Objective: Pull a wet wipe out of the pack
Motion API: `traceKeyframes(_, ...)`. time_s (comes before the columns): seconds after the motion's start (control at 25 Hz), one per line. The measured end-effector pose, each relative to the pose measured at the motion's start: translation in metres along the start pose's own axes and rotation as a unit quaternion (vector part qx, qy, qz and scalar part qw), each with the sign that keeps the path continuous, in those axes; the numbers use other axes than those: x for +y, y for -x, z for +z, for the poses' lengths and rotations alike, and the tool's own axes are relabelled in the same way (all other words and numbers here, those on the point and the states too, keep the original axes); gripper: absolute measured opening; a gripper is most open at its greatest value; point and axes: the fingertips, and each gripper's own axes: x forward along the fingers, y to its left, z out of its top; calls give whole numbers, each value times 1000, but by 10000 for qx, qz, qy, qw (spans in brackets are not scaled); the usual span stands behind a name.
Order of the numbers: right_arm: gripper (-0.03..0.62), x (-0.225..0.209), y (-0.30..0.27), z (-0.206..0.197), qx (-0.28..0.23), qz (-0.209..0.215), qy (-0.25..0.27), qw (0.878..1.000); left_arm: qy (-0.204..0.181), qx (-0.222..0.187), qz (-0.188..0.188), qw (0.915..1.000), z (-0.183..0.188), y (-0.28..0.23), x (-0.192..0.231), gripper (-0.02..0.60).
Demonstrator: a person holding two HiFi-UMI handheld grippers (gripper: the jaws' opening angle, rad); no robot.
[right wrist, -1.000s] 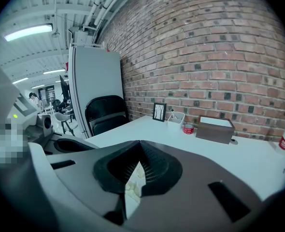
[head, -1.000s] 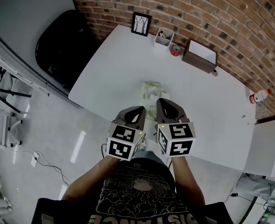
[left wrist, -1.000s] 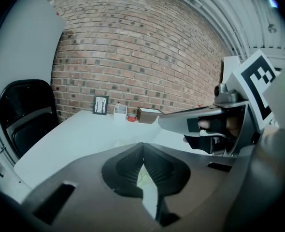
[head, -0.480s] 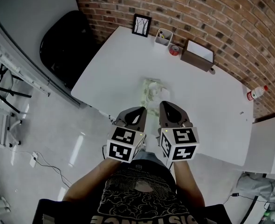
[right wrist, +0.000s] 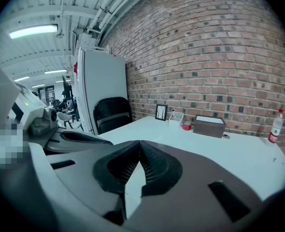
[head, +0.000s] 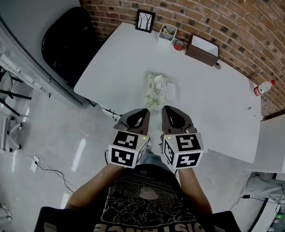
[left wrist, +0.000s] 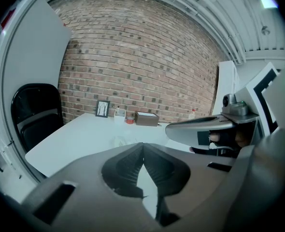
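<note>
L gripper (head: pixel 141 114) & R gripper (head: pixel 167 110) low centre, jaws together, empty. Pack (head: pixel 155 90) on table (head: pixel 113 66), mid-frame above them.

An office-style workroom; a bare brick wall (head: pixel 229 8) backs a white table (head: pixel 118 62) bearing a framed picture (head: pixel 145 21); a black chair (head: pixel 67 42) stands beside; a strip light (right wrist: pixel 34 31) glows overhead.
</note>
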Motion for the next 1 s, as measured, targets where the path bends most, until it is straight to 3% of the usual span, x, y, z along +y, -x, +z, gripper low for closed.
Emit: traceKeyframes(1.0, 17, 24, 24, -20, 29, 42, 5, 10000, -136, -26, -114, 9998, -7, 20, -17, 12)
